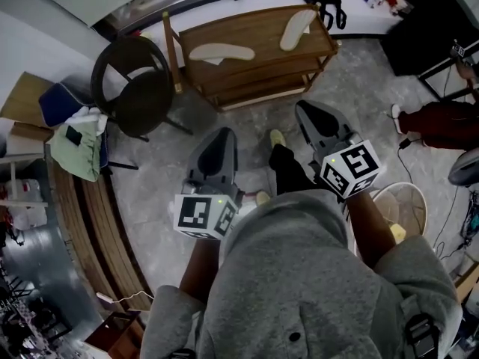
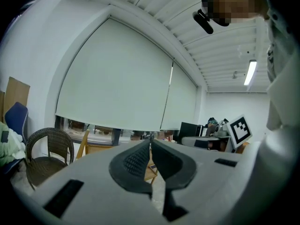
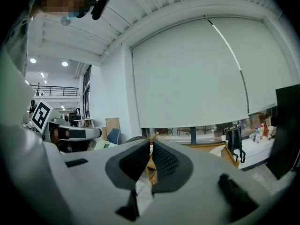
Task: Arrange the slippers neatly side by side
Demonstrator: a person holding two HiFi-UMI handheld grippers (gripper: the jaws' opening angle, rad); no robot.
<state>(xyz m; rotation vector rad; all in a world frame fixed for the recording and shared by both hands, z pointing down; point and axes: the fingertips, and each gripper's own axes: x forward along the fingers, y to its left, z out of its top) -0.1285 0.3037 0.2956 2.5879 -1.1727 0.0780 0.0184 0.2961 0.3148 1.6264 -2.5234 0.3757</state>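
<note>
2 pale slippers (image 1: 221, 51) are shown on the top board of the wooden rack (image 1: 262, 34): 1 lies flat near the rack's left end, and the other slipper (image 1: 298, 28) is angled near its right end, well apart. In front of the rack, the left gripper (image 1: 221, 139) (image 2: 150, 145) and the right gripper (image 1: 308, 112) (image 3: 151, 145) are held with jaws pressed together, and nothing is pinched.

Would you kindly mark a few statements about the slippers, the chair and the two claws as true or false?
1. One slipper and the other slipper lie on top of the wooden rack. True.
2. The slippers touch, side by side. False: they lie apart, angled differently.
3. The left claw grips a slipper. False: it is shut, empty.
4. The right claw is shut on nothing. True.
5. In the head view, the dark chair is left of the rack. True.
</note>
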